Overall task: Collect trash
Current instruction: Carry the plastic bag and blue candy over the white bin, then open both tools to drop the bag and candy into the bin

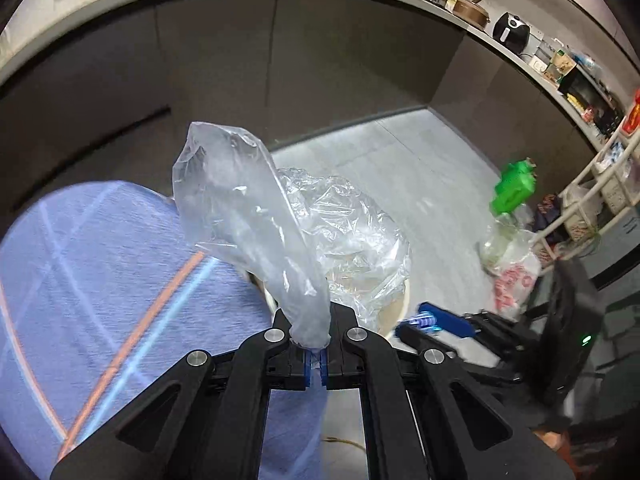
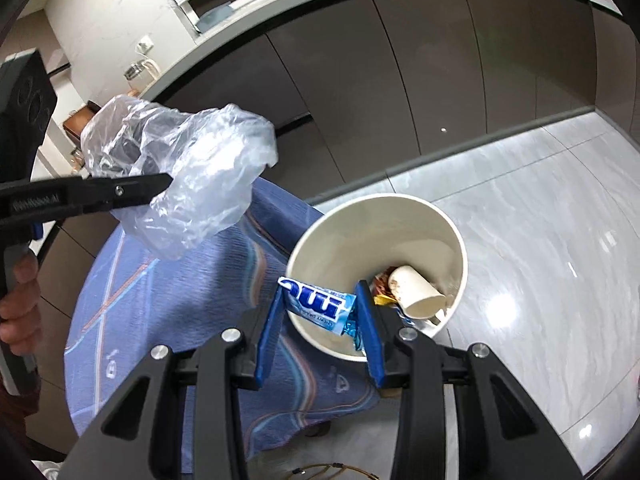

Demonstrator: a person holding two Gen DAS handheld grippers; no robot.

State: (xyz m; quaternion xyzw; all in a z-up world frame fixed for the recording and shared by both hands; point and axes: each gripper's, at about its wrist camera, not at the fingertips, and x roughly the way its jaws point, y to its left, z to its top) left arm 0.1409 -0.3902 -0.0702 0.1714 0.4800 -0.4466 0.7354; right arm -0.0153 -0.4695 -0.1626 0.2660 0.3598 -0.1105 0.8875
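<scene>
My left gripper (image 1: 316,354) is shut on a crumpled clear plastic bag (image 1: 248,216) and holds it in the air; the bag also shows in the right wrist view (image 2: 192,176) at the left gripper's fingertips (image 2: 160,182). My right gripper (image 2: 320,320) holds a blue candy wrapper (image 2: 320,306) between its blue pads, over the near rim of a white round bin (image 2: 460,240). The bin holds a white paper cup (image 2: 416,292) and some wrappers. In the left wrist view the bin rim (image 1: 404,304) shows behind the plastic, with the right gripper (image 1: 424,320) beside it.
A table under a blue patterned cloth (image 2: 160,320) stands left of the bin. Dark cabinet fronts (image 2: 360,80) run behind under a counter. A grey tiled floor (image 2: 540,240) lies to the right. A green-topped bottle (image 1: 514,190), bags and a white rack (image 1: 592,200) stand on the right.
</scene>
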